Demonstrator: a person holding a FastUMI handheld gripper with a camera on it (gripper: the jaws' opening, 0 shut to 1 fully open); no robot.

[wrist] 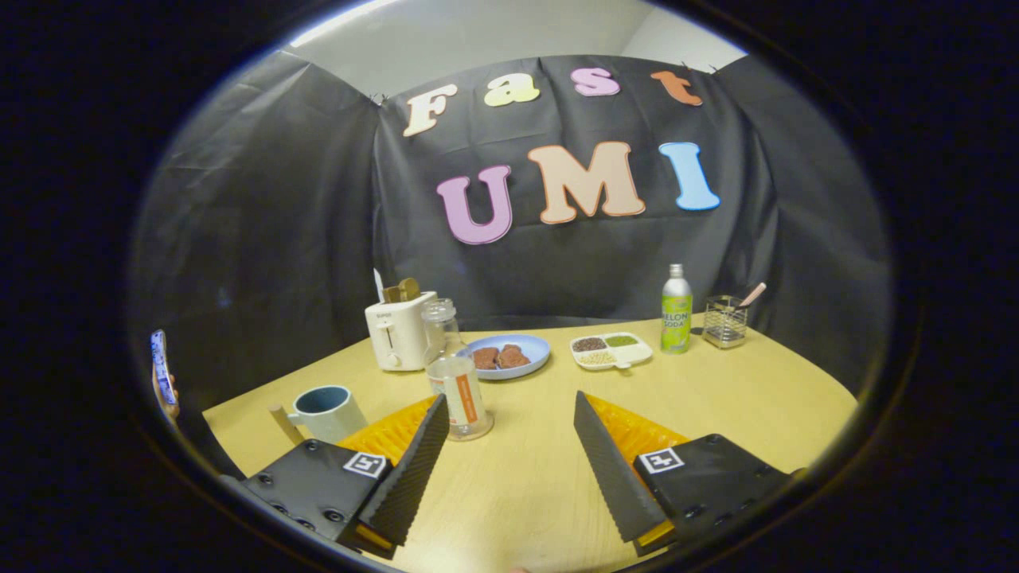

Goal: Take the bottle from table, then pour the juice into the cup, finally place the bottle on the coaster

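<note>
**Fingers wide apart, bottle upright just ahead and off to the left finger**

Gripper (509, 434) spread wide, nothing held; bare table (517, 485) between the fingers. Both fingers hover low over the tabletop, pointing toward the back wall.

Clear bottle (454, 374) stands upright just past the tip of the left finger, not in the gap but on that finger's line, its base partly behind the fingertip. Long axis vertical, orange label facing the camera, some clear liquid low in the body, exact level hard to read. Whether the finger touches it: cannot tell, looks just beside.

Key relation: bottle sits left of the gripper's centre line. A side grasp on the body would, by my judgement, need the gripper shifted left so the bottle comes between the fingers, fingers kept level, closing across the width.

Cup (326, 410), grey-blue mug, stands further left of the bottle, near it, behind the left finger's mount, open mouth up. Contents not visible.

Coaster: cannot pick it out; a pale stub by the cup is unclear.

Beyond: toaster (398, 330) behind the bottle, blue plate (537, 350) with brown pieces, divided tray (637, 354) of beans, green soda bottle (677, 314), wire holder (724, 322) far right. A hand holding a phone (162, 370) at the table's left side.

The bottle standing on the table and the empty gripper fit either before pickup or after set-down.
</note>
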